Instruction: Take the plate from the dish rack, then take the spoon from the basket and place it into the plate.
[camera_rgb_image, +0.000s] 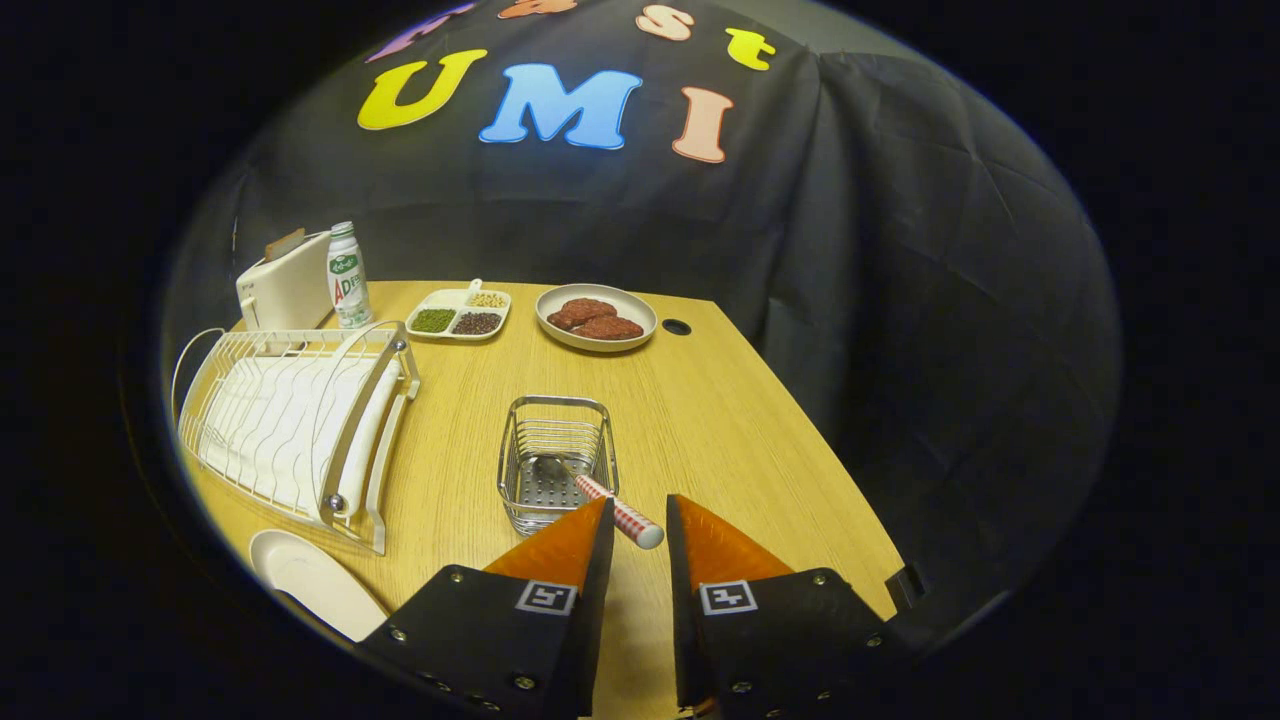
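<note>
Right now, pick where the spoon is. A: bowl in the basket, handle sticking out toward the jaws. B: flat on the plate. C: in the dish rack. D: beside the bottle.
A: the spoon has its bowl down in the basket, and its handle end pokes over the rim between the open gripper jaws, untouched.

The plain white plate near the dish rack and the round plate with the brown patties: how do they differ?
The plain white plate lies empty beside the white wire dish rack, left of the hand-held gripper; the round plate with brown patties sits far beyond its open fingers. Both rest flat on the wooden table.
</note>
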